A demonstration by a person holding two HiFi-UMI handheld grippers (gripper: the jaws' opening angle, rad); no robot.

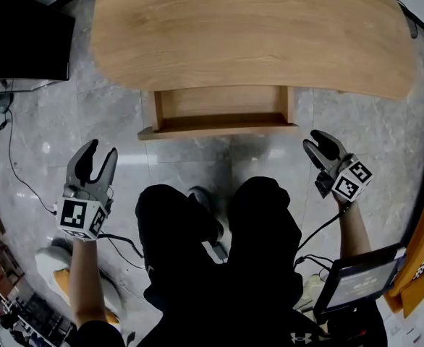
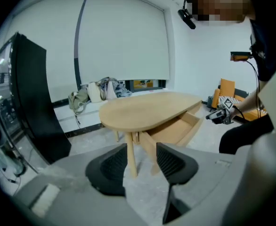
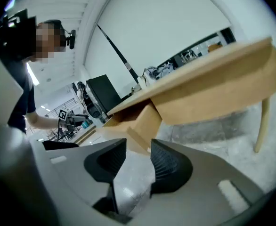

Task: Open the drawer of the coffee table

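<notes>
Head view: the drawer (image 1: 223, 113) stands pulled out from under the near edge of the table (image 1: 255, 27), its front board toward the person's knees (image 1: 219, 208). The left gripper (image 1: 100, 150) hangs well to the near left of it. The right gripper (image 1: 315, 142) is near its right front corner. Neither touches it.

Left gripper view: the fingers (image 2: 107, 168) stand apart with nothing between them. A table leg (image 2: 131, 157) and the open drawer show far beyond the gap.

Right gripper view: the fingers (image 3: 168, 166) are about half open and empty. Only floor (image 3: 133, 173) lies between them, and the drawer's side is a little way beyond.

The drawer looks as good as open, so the job seems near done. If more travel is wanted, pinch the front board near its middle. Then draw it straight toward the near side and level — an off-centre or upward pull would likely jam it in its runners.
</notes>
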